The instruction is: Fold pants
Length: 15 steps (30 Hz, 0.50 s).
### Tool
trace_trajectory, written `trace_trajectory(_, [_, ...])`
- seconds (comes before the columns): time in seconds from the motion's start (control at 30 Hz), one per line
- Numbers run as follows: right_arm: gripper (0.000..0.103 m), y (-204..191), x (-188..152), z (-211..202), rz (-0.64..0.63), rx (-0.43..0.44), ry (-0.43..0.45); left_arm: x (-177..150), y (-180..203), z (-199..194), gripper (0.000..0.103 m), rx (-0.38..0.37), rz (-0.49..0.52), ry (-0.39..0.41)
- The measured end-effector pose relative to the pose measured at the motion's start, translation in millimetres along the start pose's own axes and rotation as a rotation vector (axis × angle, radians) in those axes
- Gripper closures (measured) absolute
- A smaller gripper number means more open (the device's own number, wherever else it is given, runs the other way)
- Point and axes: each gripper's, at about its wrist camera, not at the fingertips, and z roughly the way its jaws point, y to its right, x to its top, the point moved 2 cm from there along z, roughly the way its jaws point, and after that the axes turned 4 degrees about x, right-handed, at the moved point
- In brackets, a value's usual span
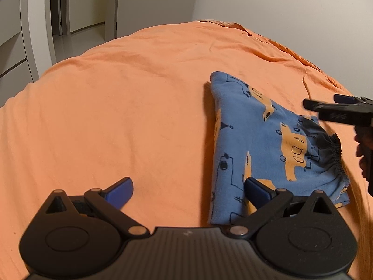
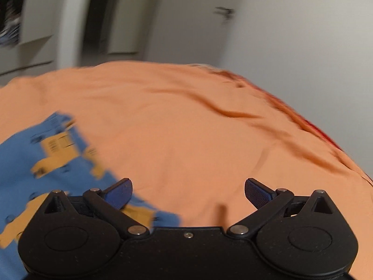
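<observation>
pants (image 1: 268, 144) folded, flat on orange bed sheet (image 1: 116, 105), long axis near-to-far, waistband right | left gripper (image 1: 188, 192) fingers released, empty | right gripper (image 2: 188, 192) released, empty, beside pants

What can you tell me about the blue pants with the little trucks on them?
The pants are blue, soft-looking fabric printed with orange vehicles outlined in dark lines. They lie folded into a flat, roughly rectangular bundle on the orange bedsheet, with a dark gathered elastic waistband at the right edge. The left gripper hangs open above the near corner, and the right gripper is open too. Neither grips the pants. The right wrist view is blurred.
</observation>
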Motion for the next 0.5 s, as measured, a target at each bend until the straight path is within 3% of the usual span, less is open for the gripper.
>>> trace_trajectory(0.1, [0.001,17.1,-7.1,-13.2,0.105,0.122,0.024,0.2,0.8,0.1,0.0,0.0,0.002,0.0])
trace_trajectory(0.17, [0.001,16.9,-19.2,-13.1,0.116,0.218,-0.012,0.0,0.9,0.0,0.0,-0.001,0.0,-0.001])
trace_trajectory(0.23, [0.001,8.5,-36.2,-5.1,0.049,0.19,-0.064,-0.4,0.1,-0.5,0.0,-0.006,0.001,0.001])
trace_trajectory(0.3, [0.001,16.6,-46.9,-7.2,0.126,0.219,-0.029,-0.7,-1.8,-1.0,0.0,-0.011,0.002,0.003])
trace_trajectory(0.43, [0.001,36.5,-46.2,-19.2,0.252,0.174,0.064,2.5,-6.5,-5.3,0.0,-0.04,-0.047,0.015])
trace_trajectory(0.5, [0.001,40.7,-47.3,-28.2,0.309,0.277,0.07,4.8,-9.7,-8.4,0.0,-0.105,-0.084,0.059])
